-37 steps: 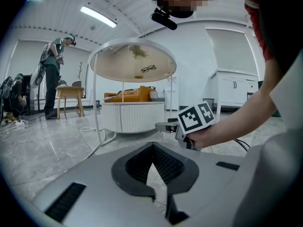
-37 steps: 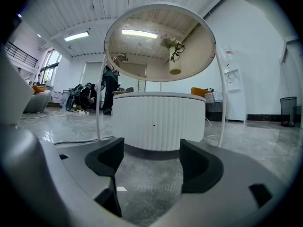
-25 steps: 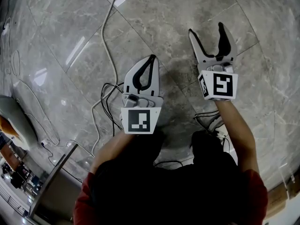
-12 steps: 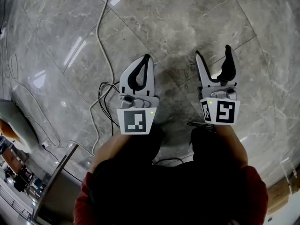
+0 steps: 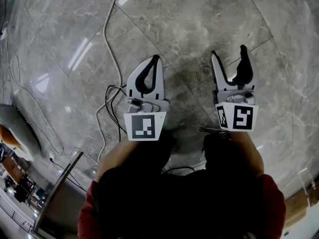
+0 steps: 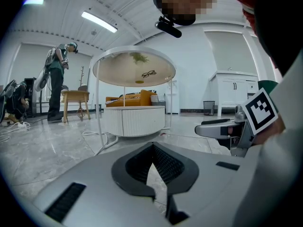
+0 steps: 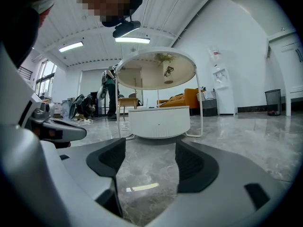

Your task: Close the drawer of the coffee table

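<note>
Left gripper (image 5: pixel 156 59) has its jaws pressed together on nothing. Right gripper (image 5: pixel 228 53), spread and empty, has drawn back level with it within 1 second. Both are well short of the coffee table (image 7: pixel 156 70), so closing its drawer (image 7: pixel 158 123) has not begun.

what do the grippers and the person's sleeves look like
The left gripper and right gripper are light grey, each with black ribbed pads and a white cube bearing black square markers. The person wears red sleeves on a dark top.
</note>
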Action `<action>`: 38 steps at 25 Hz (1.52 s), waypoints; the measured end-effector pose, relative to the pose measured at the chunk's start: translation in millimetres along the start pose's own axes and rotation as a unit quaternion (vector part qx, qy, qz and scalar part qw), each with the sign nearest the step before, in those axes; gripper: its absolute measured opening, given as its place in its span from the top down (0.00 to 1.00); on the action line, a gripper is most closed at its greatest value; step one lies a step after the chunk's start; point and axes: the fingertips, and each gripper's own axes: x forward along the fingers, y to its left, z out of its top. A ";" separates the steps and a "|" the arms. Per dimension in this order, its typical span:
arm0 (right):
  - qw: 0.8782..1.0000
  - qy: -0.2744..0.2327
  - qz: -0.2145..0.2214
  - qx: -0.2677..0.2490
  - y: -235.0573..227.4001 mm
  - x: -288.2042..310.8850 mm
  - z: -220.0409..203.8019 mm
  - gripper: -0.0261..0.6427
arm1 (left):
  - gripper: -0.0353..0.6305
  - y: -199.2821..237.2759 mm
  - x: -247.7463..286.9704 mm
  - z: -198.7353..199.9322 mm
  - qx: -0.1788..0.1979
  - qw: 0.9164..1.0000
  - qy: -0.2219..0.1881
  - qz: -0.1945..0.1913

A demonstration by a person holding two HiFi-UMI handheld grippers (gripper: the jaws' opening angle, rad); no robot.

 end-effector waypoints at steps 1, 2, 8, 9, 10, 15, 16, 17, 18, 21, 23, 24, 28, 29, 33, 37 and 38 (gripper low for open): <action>1.000 -0.001 0.003 -0.002 1.6 -0.2 0.8 0.45 | 0.93 0.2 -0.3 0.4 0.000 1.000 0.000 0.000; 1.000 -0.002 0.006 -0.003 2.8 -0.6 1.5 0.48 | 0.93 0.2 -0.6 0.7 -0.001 1.000 -0.001 0.001; 1.000 -0.001 0.011 0.003 3.5 -3.1 3.5 0.89 | 0.93 0.4 -1.4 3.8 0.001 1.000 -0.008 0.001; 1.000 -0.002 0.011 0.005 3.2 -3.3 4.2 0.91 | 0.93 0.9 -1.2 4.7 0.002 1.000 -0.011 0.001; 1.000 -0.003 0.011 0.008 2.6 -3.4 5.0 0.92 | 0.93 1.1 -0.7 6.0 0.003 1.000 -0.015 0.001; 1.000 -0.006 0.023 0.010 4.7 0.9 11.1 0.93 | 0.93 1.1 3.2 19.1 0.019 0.999 -0.040 -0.008; 0.999 -0.007 0.032 0.002 7.8 2.8 17.5 0.93 | 0.93 2.8 4.7 28.0 0.022 0.998 -0.051 -0.009; 0.999 -0.009 0.041 -0.007 10.8 4.4 27.5 0.93 | 0.93 5.0 6.4 40.5 0.023 0.998 -0.063 -0.009; 0.999 -0.009 0.048 -0.014 12.8 5.0 40.7 0.93 | 0.93 7.9 7.9 56.4 0.024 0.997 -0.076 -0.010; 0.998 -0.009 0.055 -0.028 15.2 1.0 95.7 0.93 | 0.93 21.2 7.4 117.4 0.023 0.995 -0.095 -0.006; 0.998 -0.010 0.057 -0.037 15.5 -6.5 144.1 0.93 | 0.93 27.7 -0.1 167.1 0.025 0.995 -0.096 -0.006; 0.997 -0.010 0.059 -0.042 16.2 -10.3 170.1 0.93 | 0.93 30.6 -6.2 194.4 0.028 0.995 -0.098 -0.007; 0.998 -0.005 0.051 -0.032 17.2 -27.9 283.3 0.93 | 0.93 47.5 -39.0 308.2 0.013 0.994 -0.106 0.011; 0.999 0.000 0.043 -0.025 16.4 -35.1 313.0 0.93 | 0.93 51.0 -49.3 337.1 0.012 0.994 -0.104 0.019; 1.000 0.018 0.008 -0.003 10.2 -72.9 437.1 0.93 | 0.93 59.2 -93.2 460.9 0.010 0.995 -0.090 0.049; 1.000 0.019 -0.019 -0.006 8.1 -111.2 573.2 0.93 | 0.93 61.6 -143.8 590.1 0.022 0.996 -0.071 0.045; 1.000 0.019 -0.021 -0.005 10.2 -119.9 605.4 0.93 | 0.93 61.9 -157.6 618.5 0.022 0.997 -0.062 0.043</action>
